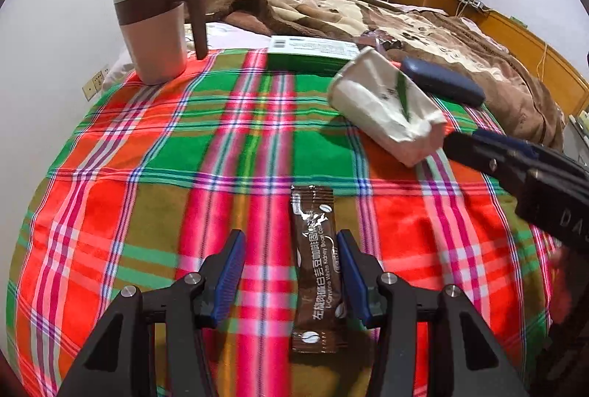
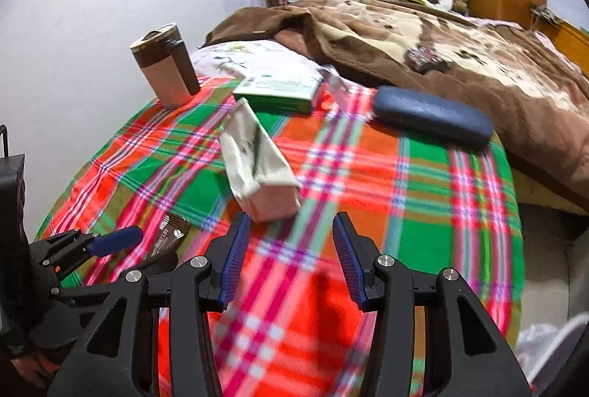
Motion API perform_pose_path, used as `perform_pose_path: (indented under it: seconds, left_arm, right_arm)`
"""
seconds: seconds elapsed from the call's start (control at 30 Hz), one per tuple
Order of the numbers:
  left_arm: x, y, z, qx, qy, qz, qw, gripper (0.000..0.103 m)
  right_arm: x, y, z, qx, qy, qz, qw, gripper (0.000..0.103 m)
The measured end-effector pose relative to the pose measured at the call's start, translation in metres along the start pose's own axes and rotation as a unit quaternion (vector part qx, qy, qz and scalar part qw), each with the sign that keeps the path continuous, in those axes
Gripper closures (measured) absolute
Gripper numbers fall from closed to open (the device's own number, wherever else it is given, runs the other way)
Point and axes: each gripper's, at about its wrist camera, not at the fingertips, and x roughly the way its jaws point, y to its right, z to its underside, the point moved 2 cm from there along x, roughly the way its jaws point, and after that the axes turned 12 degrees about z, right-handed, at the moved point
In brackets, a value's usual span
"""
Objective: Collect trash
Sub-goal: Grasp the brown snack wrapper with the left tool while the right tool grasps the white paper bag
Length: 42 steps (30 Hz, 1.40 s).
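A crushed white paper cup point(image 1: 386, 108) lies on its side on the plaid cloth point(image 1: 165, 154); it also shows in the right wrist view point(image 2: 257, 165). A brown coffee sachet point(image 1: 316, 272) lies flat between the fingers of my open left gripper point(image 1: 291, 238), close to the right finger. In the right wrist view the sachet point(image 2: 167, 237) is partly hidden by the left gripper point(image 2: 110, 242). My right gripper point(image 2: 289, 222) is open and empty, just short of the cup's flattened base. One of its fingers point(image 1: 478, 150) shows in the left wrist view beside the cup.
A pink and brown lidded mug point(image 1: 154, 32) stands at the back left. A green and white box point(image 2: 279, 88) and a dark blue glasses case point(image 2: 430, 117) lie at the back. A brown blanket point(image 2: 423, 29) covers the bed beyond. A white bag point(image 2: 552, 349) sits low right.
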Motion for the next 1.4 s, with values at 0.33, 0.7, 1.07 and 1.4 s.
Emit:
perform_pose_path:
  seconds: [0.33, 0.7, 1.07, 1.4]
  left_arm:
    - [-0.004, -0.011, 0.0, -0.018, 0.013, 0.017, 0.9996, 0.052]
    - [-0.005, -0.014, 0.002, -0.023, 0.019, 0.02, 0.9993, 0.057]
    - [-0.006, -0.015, 0.002, -0.025, 0.02, 0.016, 0.9994, 0.075]
    - [-0.007, -0.01, 0.004, -0.025, 0.017, 0.031, 0.9991, 0.08]
  right_arm:
    - [0.024, -0.017, -0.022, -0.011, 0.004, -0.027, 1.0, 0.038]
    - [0.036, -0.03, -0.012, -0.04, -0.02, -0.008, 0.999, 0.039]
    - [0.03, -0.028, -0.008, -0.029, -0.016, -0.002, 0.999, 0.069]
    - [0.022, -0.017, 0.0, 0.0, -0.017, -0.004, 1.0, 0.07]
